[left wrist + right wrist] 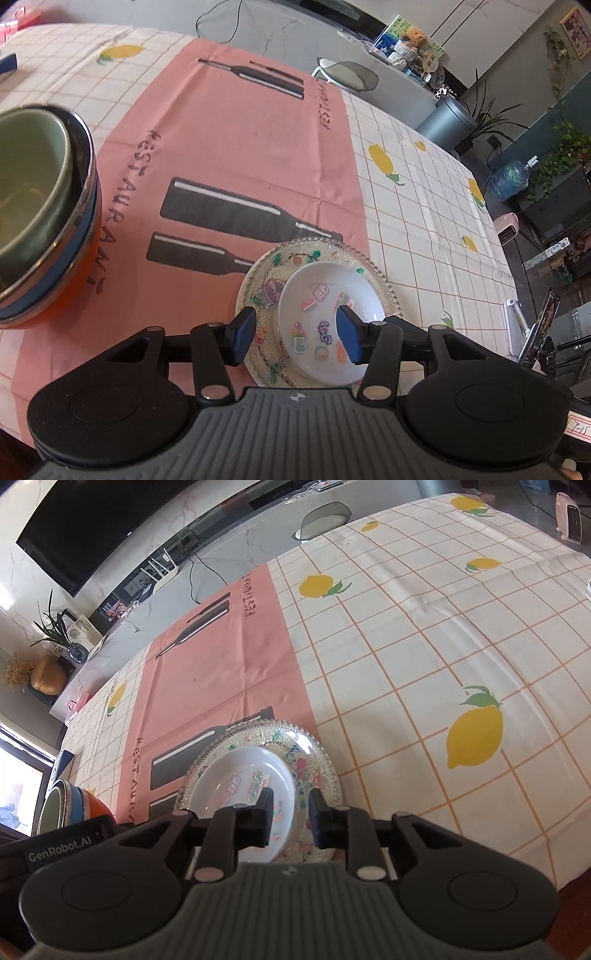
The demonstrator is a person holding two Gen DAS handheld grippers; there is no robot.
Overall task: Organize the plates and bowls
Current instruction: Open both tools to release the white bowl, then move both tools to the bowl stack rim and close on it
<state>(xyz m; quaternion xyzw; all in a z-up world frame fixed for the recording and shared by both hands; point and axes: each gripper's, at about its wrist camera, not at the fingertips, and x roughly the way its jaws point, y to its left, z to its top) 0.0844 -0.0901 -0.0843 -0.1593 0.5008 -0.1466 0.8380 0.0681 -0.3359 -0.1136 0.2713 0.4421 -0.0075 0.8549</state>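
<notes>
White saucer (pixel 325 317) sits in glass plate (pixel 266 273); green bowl (pixel 29 184) nested in stacked bowls (pixel 74 273).

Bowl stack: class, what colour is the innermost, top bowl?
Green bowl, nested in a steel-rimmed stack above blue and orange ones; clearest in the left wrist view.

Small dish (pixel 325 314) on glass plate (pixel 273 258)
</notes>
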